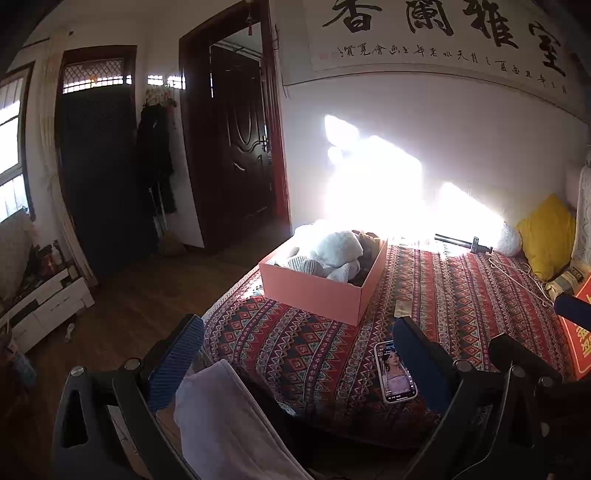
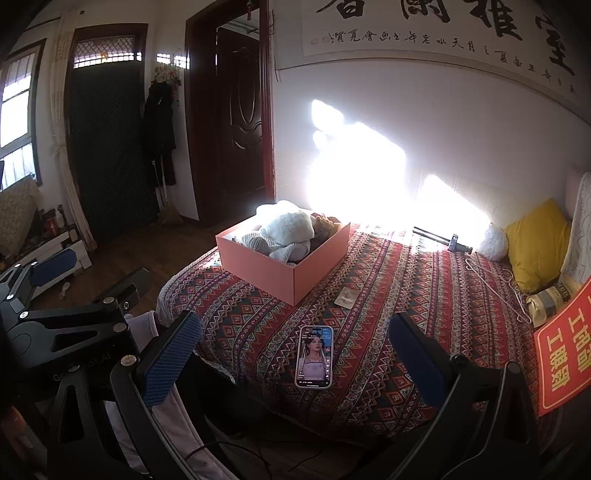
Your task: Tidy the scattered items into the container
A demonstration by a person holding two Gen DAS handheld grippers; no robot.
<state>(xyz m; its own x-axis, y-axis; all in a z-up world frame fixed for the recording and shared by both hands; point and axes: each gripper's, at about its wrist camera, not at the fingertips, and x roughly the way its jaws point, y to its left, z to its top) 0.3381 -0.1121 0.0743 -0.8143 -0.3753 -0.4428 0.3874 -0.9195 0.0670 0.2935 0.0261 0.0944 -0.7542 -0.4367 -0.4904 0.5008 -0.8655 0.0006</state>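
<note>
So the biggest thing here is the bed [image 2: 388, 295], covered in a red patterned blanket with zigzag and diamond bands, pushed up against a white wall with a big splash of sunlight on it. Above that hangs a long calligraphy scroll [image 1: 443, 33]. Off to the left there's a dark wooden door [image 1: 236, 140] standing in a red frame, and a dark coat [image 2: 159, 129] hanging next to it.

On the far part of the blanket sits the salmon-pink box [image 2: 280, 266] — open top, already stuffed with soft things: a white plush toy [image 2: 288, 225], some grey knit fabric and something brown at the back. A yellow pillow [image 2: 535, 243] leans at the head end on the right, with a red sign [image 2: 561, 350] with yellow characters lying near it.

Both grippers hang low at the near edge of the bed, well apart from the box. The left gripper [image 1: 295, 354] has its blue-padded fingers spread wide with nothing between them, and the right gripper [image 2: 295, 358] is the same — wide apart, holding nothing.

Smaller stuff: a phone [image 2: 314, 356] lying flat with its screen lit, a black rod [image 2: 441, 239] near the wall, a white wire hanger [image 2: 495, 284], and a little pale packet [image 2: 347, 295] just beside the box
</note>
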